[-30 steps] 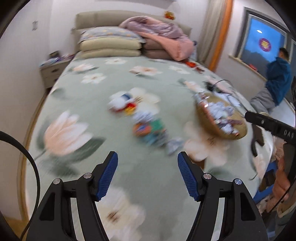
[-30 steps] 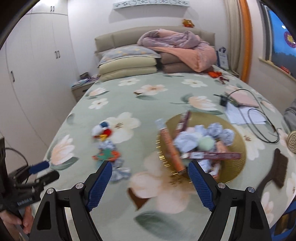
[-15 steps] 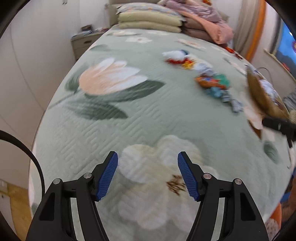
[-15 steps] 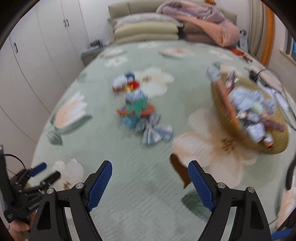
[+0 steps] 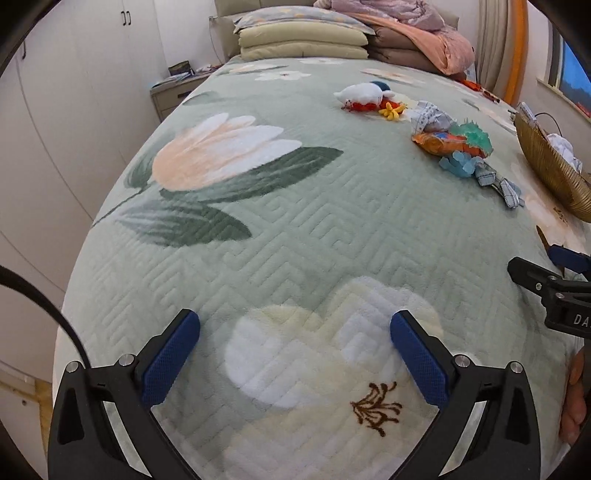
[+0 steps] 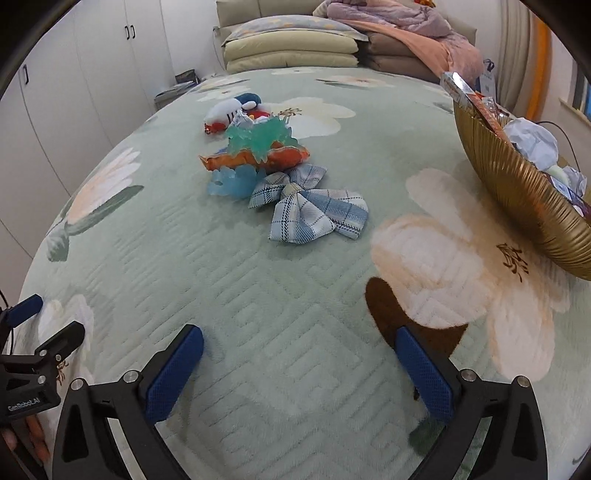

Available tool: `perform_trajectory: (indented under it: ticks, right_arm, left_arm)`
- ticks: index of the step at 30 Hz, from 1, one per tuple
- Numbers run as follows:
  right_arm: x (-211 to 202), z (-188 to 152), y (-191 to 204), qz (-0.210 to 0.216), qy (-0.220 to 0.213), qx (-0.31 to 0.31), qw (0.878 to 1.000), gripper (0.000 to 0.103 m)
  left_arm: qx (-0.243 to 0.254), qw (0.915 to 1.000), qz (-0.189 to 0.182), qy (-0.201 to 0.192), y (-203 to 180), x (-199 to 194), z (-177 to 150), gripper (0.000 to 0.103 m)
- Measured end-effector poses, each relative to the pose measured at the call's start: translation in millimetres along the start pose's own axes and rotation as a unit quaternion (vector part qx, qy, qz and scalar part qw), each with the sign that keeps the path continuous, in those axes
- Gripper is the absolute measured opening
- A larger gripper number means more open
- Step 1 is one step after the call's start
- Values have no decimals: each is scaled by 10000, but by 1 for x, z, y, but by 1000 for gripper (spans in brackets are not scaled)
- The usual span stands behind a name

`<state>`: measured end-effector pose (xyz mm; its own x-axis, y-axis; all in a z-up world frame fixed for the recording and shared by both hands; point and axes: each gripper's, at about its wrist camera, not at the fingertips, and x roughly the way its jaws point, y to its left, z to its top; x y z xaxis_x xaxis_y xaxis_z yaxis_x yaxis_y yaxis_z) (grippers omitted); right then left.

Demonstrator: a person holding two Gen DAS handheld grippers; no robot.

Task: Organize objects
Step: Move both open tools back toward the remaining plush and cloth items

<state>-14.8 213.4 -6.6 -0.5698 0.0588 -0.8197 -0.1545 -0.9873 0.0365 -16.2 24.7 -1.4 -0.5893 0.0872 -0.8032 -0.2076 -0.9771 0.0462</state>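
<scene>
left wrist view, left to right: white wardrobe doors [image 5: 74, 92] at far left; bedside cabinet [image 5: 173, 92] against the wall; green quilted bedspread [image 5: 280, 236] with printed flowers filling the centre; left gripper [image 5: 295, 332] low over a white flower print, blue pads spread wide, jaws just opened further, nothing between them; stacked pillows [image 5: 303, 40] and pink duvet [image 5: 424, 33] at the headboard; white plush toy [image 5: 364, 94] with red and yellow parts lying mid-bed; to its right a loose cluster of crumpled checked cloth [image 5: 428, 116], orange pouch [image 5: 439, 142] with a teal spiky piece [image 5: 474, 134] on it, a pale blue translucent piece [image 5: 458, 164] and a plaid bow [image 5: 498, 184], all touching or just beside one another; gold ribbed basket [image 5: 546, 166] at the right edge, tilted, with crumpled white items inside; right gripper [image 5: 554, 273] partly visible below it. right wrist view, left to right: left gripper [image 6: 40, 332] at the lower left corner; right gripper [image 6: 299, 354] low over the bedspread [image 6: 258, 295], blue pads spread wide, jaws just opened further, nothing between them; plush toy [image 6: 229, 109] farthest back, then teal spiky piece [image 6: 258, 138] on the orange pouch [image 6: 251, 158], pale blue translucent piece [image 6: 231, 182] and plaid bow [image 6: 306, 206] nearest, well ahead of the pads; gold ribbed basket [image 6: 517, 184] at right, holding wrapped packets and crumpled paper.
</scene>
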Motion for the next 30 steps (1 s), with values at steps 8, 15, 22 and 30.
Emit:
perform_trajectory:
  ticks: [8,15,22,30]
  right_arm:
    - [-1,0,5,-127,-124,-1,9998,103]
    - [-2,0,4,-160,-105,12,9998,103]
    - [-6,-5,4,-196,-155,63,9997,103]
    - [-6,-5,5,-195,-168,67,9996,103]
  left_arm:
    - [-1,10000,3,-39,0,1,0,103]
    - [-3,10000,2,-39,0,1,0,103]
    - [-2,10000,3,-39,0,1,0,103]
    - [-2,10000,4,-40,0,1,0,103]
